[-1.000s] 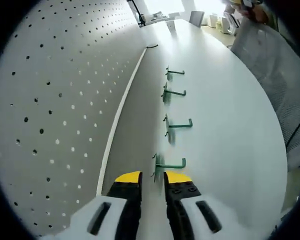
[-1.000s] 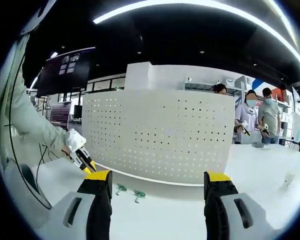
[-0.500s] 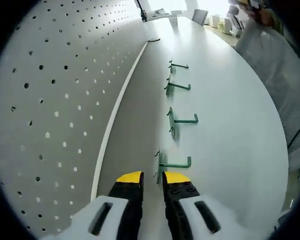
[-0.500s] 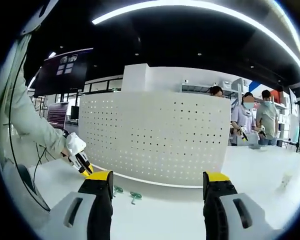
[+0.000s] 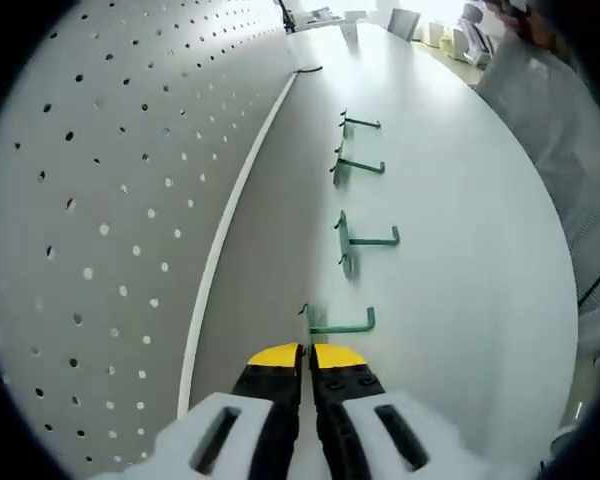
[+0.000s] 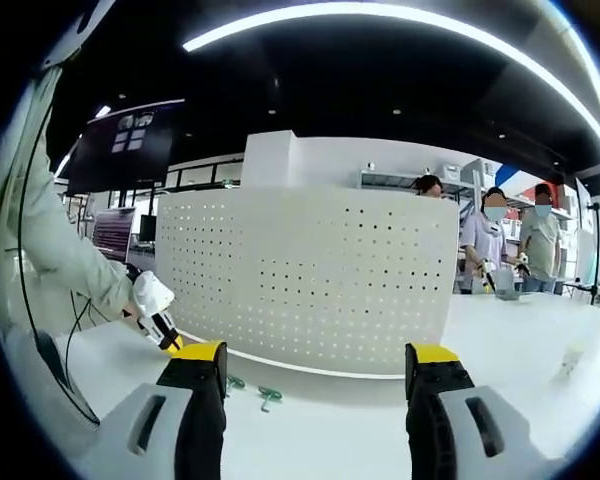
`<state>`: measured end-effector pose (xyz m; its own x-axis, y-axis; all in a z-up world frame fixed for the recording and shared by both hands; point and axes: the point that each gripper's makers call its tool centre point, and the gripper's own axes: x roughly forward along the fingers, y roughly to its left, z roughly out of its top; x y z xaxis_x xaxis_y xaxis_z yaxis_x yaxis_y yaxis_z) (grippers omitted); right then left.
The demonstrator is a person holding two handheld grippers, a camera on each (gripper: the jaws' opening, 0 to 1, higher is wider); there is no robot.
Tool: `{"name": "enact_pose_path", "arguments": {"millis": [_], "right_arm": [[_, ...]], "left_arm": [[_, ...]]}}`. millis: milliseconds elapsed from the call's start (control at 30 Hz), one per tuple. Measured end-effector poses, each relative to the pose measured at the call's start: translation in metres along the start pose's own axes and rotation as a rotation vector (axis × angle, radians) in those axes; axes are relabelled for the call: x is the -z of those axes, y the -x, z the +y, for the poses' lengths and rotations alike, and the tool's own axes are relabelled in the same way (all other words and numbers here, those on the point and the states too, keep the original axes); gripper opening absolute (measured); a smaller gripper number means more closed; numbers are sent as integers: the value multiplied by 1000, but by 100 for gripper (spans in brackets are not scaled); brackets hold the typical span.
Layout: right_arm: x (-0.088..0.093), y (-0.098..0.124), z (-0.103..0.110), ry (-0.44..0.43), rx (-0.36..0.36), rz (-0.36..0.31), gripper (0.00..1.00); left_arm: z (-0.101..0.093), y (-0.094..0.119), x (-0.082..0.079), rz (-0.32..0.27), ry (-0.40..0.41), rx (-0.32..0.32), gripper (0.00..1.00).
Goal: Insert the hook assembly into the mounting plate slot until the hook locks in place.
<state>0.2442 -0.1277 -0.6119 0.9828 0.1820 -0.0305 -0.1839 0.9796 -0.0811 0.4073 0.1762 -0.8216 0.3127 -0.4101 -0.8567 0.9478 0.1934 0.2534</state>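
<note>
Nearest hook: green hook (image 5: 338,322) lying on the white table (image 5: 460,260), lower centre of the left gripper view, just above the yellow fingertips.
Hook row: three more green hooks (image 5: 364,238) run up the frame toward the top centre, each apart from the next.
Left gripper: left gripper (image 5: 308,357) comes up from the bottom edge, jaws pressed nearly together with only a thin dark seam between them; nothing visible between the tips, and whether they touch the nearest hook cannot be told.
Left gripper from afar: in the right gripper view it sits at centre left, tip down at the table, held by a gloved hand (image 6: 150,298) on a light sleeve.
Right gripper: right gripper (image 6: 315,365) rises from the bottom edge, jaws spread wide and holding nothing, raised level above the table.
Mounting plate: white pegboard (image 6: 310,275) stands upright mid-frame in the right gripper view; two hooks lie at its foot, lower left.
Room: dark ceiling with a curved light strip; people stand at the right.
</note>
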Motion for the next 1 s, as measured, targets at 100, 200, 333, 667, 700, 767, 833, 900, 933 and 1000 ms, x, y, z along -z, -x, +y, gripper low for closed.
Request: {"name": "enact_pose_path", "arguments": {"millis": [100, 200, 333, 667, 700, 767, 833, 900, 933, 1000], "right_arm": [[-1, 0, 0, -4, 1, -4, 70], [-3, 1, 1, 2, -4, -12, 70], [-6, 2, 2, -3, -7, -22, 70], [-17, 3, 15, -5, -73, -61, 67], [-18, 4, 15, -9, -77, -64, 66], [-22, 4, 17, -7, -84, -71, 65], [-30, 4, 19, -5, -97, -88, 63], [-39, 4, 21, -1, -111, -111, 61], [-42, 4, 22, 2, -115, -119, 60], [-49, 5, 25, 4, -128, -135, 58]], "left_arm": [[-2, 1, -1, 2, 40, -15, 4], [-2, 4, -9, -33, 65, -55, 3], [6, 19, -25, -116, 131, -153, 3], [18, 85, -60, -358, 334, -374, 3], [18, 90, -62, -376, 351, -387, 3], [19, 104, -68, -418, 385, -425, 3], [18, 117, -77, -465, 405, -446, 3], [17, 131, -85, -499, 404, -477, 3], [18, 137, -90, -523, 415, -495, 3], [17, 155, -103, -614, 461, -525, 3]]}}
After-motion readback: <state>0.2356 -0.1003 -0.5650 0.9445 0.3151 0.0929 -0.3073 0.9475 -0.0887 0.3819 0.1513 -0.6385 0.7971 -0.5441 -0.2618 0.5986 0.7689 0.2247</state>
